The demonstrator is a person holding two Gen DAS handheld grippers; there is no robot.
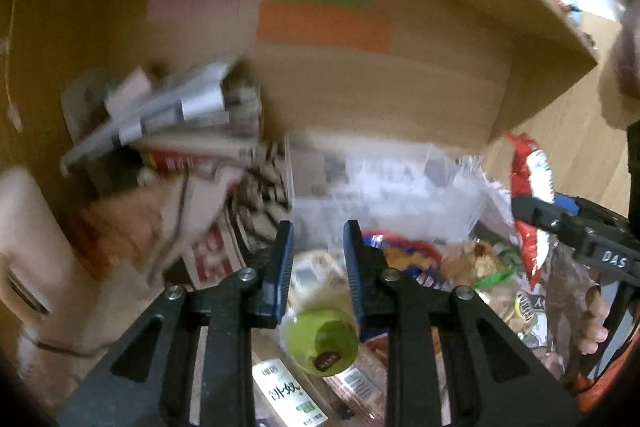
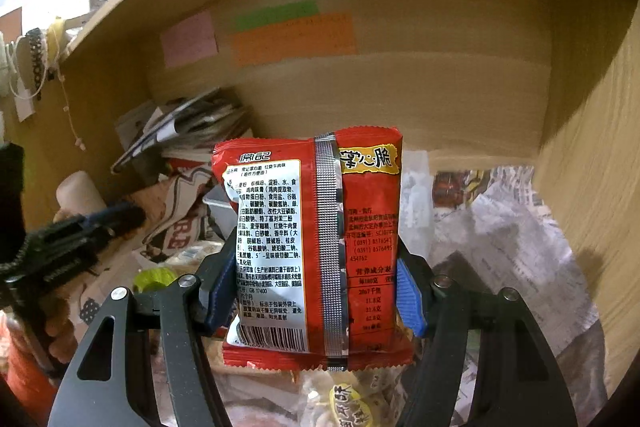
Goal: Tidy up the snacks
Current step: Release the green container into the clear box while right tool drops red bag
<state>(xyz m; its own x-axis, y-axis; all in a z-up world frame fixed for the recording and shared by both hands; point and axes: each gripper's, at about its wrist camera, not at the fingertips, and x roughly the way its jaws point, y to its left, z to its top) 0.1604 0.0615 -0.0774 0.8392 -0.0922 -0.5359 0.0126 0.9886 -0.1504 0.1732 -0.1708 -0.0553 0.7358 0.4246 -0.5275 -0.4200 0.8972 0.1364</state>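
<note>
My right gripper (image 2: 316, 267) is shut on a red noodle-snack packet (image 2: 360, 207), held upright with its printed back and silver seam facing the camera. In the left wrist view that red packet (image 1: 528, 187) and the right gripper (image 1: 536, 213) show at the right edge. My left gripper (image 1: 319, 239) has its pads close together, with a clear packet (image 1: 320, 279) pinched between them. A round green-topped snack (image 1: 324, 343) inside it hangs near the finger bases. The right wrist view shows the left gripper (image 2: 132, 215) at the left, with the green snack (image 2: 156, 279) just below it.
Both grippers face into a wooden cubby (image 2: 400, 87) with pink, green and orange notes (image 2: 292, 39) on its back wall. Stacked papers (image 2: 192, 123) fill its back left, and newspaper (image 2: 512, 227) lines the floor. A pile of snack packets (image 1: 420, 263) lies below. A hand (image 1: 596, 327) holds the right gripper.
</note>
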